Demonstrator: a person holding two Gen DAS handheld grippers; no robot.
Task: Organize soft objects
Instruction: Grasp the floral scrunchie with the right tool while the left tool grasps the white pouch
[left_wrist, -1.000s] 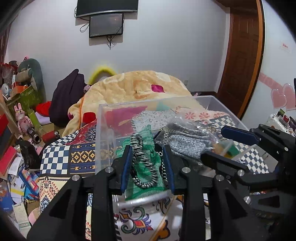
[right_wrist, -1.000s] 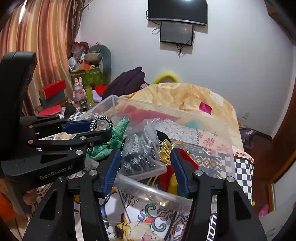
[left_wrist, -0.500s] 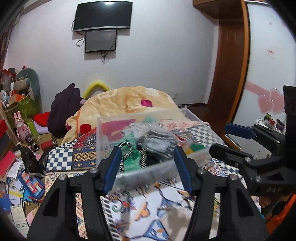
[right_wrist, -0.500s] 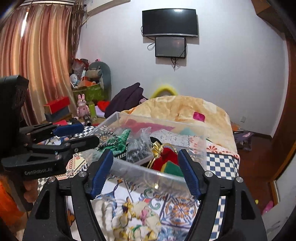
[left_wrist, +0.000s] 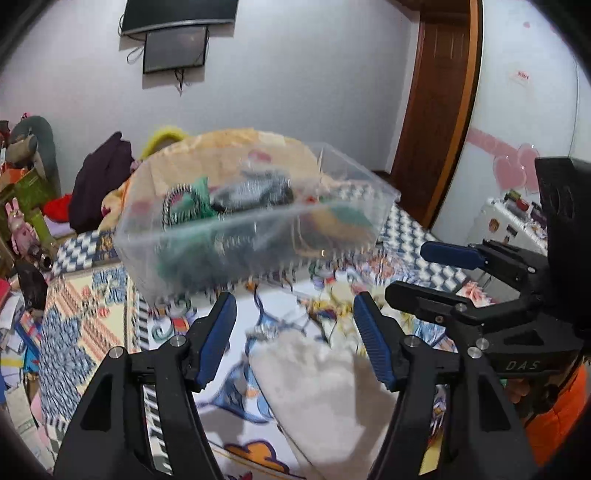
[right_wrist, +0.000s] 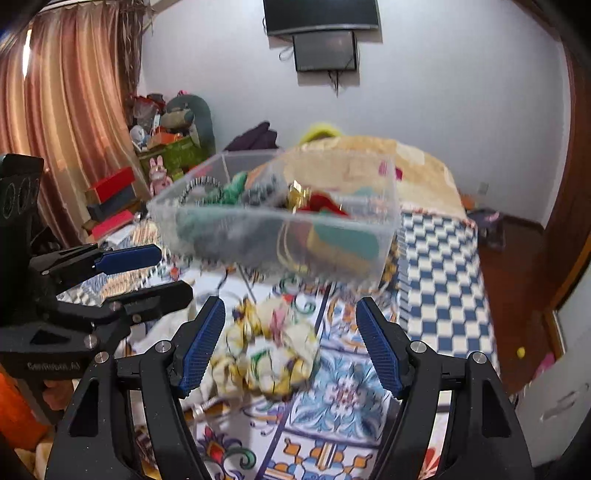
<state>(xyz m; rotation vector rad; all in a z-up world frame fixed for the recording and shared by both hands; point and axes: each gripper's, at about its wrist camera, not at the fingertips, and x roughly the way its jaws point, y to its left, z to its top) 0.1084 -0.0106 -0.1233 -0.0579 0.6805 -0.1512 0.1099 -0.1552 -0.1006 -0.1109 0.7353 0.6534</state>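
A clear plastic box (left_wrist: 258, 243) (right_wrist: 280, 236) stands on the patterned bedspread, holding green, grey, red and black-and-white soft items. My left gripper (left_wrist: 293, 336) is open and empty, nearer than the box, above a white fluffy cloth (left_wrist: 325, 398). My right gripper (right_wrist: 290, 343) is open and empty, over a crumpled white-yellow floral cloth (right_wrist: 269, 354) in front of the box. Each gripper shows in the other's view: the right one (left_wrist: 424, 269), the left one (right_wrist: 173, 273).
A rolled orange quilt (left_wrist: 236, 147) lies behind the box. A dark jacket (left_wrist: 99, 181) and cluttered shelves with toys (right_wrist: 166, 147) stand at the left. A wooden door (left_wrist: 436, 110) is on the right. The checkered bedspread edge (right_wrist: 443, 277) drops to the floor.
Both grippers have pulled back from the box and opened wide. The left one let go of the items in the box. The loose cloths in front have come into view.
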